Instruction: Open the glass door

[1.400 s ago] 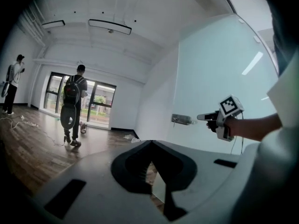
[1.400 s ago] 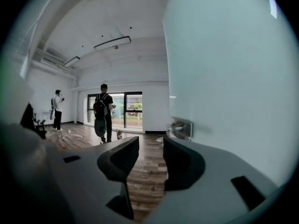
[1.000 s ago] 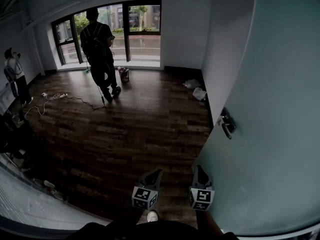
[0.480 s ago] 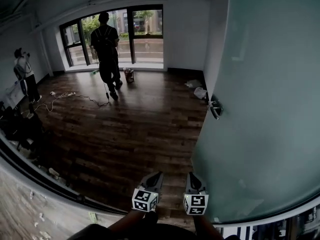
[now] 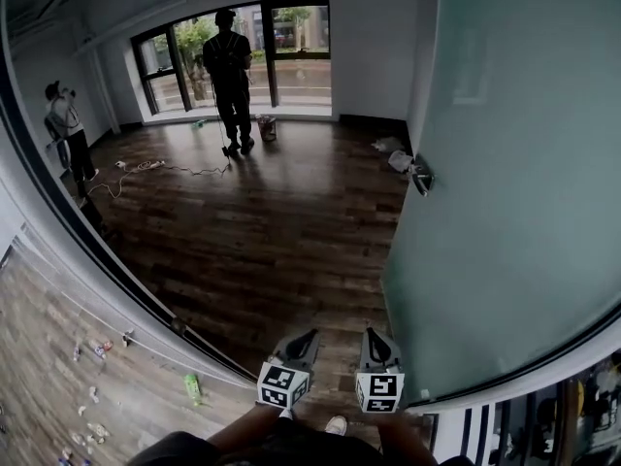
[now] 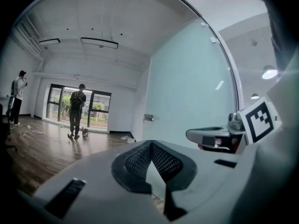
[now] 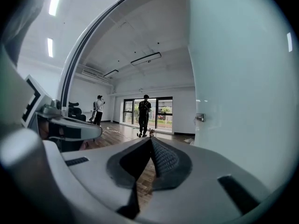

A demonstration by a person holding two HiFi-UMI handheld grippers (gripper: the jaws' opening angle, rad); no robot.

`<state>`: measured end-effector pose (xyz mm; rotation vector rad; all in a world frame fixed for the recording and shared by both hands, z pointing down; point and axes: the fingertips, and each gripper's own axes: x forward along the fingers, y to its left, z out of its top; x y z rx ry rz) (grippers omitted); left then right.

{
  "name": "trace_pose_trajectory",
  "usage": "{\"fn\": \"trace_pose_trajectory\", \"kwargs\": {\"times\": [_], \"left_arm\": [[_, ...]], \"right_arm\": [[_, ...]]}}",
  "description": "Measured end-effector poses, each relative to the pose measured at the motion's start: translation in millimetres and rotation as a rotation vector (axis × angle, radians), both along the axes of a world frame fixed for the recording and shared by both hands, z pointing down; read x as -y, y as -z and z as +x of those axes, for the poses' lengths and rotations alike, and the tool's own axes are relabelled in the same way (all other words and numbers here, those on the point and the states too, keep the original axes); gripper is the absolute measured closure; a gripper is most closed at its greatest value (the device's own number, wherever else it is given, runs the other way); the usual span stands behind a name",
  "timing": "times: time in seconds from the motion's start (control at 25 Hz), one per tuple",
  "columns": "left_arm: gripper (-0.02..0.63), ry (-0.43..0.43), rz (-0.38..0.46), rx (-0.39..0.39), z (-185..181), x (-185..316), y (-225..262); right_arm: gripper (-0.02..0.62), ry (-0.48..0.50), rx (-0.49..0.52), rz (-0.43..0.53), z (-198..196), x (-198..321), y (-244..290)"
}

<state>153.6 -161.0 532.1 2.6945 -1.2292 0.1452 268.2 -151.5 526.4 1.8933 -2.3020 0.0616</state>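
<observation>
**Doorway seen from above, left to right.** At far left, the dark door frame (image 5: 136, 278) borders the dark wooden plank floor (image 5: 262, 231) of the room beyond. Near you, at bottom centre, your left gripper (image 5: 309, 335) and, just beside it, your right gripper (image 5: 372, 333) each have their jaws pressed together on nothing, well apart from the door. To the right stands the frosted pale-green glass door (image 5: 514, 163), apparently swung into the room, with its small metal lever handle (image 5: 420, 177) at the far free edge. Expect a heavy, rigid, smooth pane, slippery to the pads and vulnerable at its edges. Take hold at the handle, where leverage is likely greatest.
</observation>
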Motion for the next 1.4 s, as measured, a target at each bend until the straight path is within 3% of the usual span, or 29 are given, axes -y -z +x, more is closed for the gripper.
{"fn": "trace_pose_trajectory", "kwargs": {"times": [0.24,0.72,1.04,1.4], "left_arm": [[0.6,-0.015,-0.012,-0.002,-39,-55,-7],[0.6,-0.056,-0.021,-0.016,-174,-158,-14],[0.6,-0.105,-0.029,-0.035,-190,-221,-22],[0.6,-0.082,-0.001,-0.038,-190,-242,-8]], "right_arm": [[0.577,-0.014,-0.003,-0.007,-40,-51,-6],[0.577,-0.106,-0.023,-0.018,-161,-157,-10],[0.577,-0.137,-0.049,-0.02,-188,-224,-16],[0.577,-0.12,-0.091,0.024,-195,-249,5]]}}
